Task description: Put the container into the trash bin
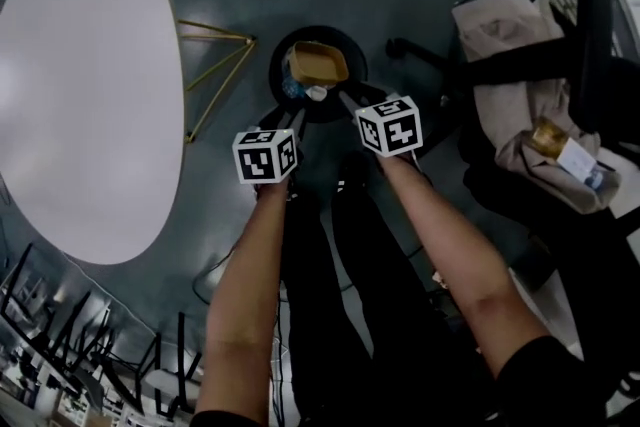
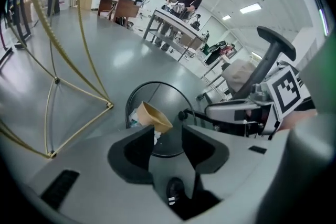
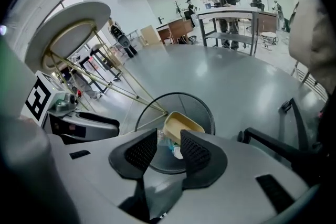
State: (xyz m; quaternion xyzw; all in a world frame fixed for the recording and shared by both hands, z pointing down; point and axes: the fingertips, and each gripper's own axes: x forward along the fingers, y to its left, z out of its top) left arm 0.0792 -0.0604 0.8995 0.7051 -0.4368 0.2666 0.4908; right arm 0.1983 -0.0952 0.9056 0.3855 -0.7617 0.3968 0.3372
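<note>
Well, the container (image 1: 318,63) sits inside the trash bin (image 1: 361,65), tilted on top of the other rubbish near the rim. The left gripper (image 2: 168,131) hovers above the bin with its jaws wide apart and nothing between them. The right gripper (image 3: 169,139) hovers alongside, jaws also spread and gripping nothing. Neither one touches the container. By the look of it the drop is made and the job is all but done, with only pulling both grippers clear left.
</note>
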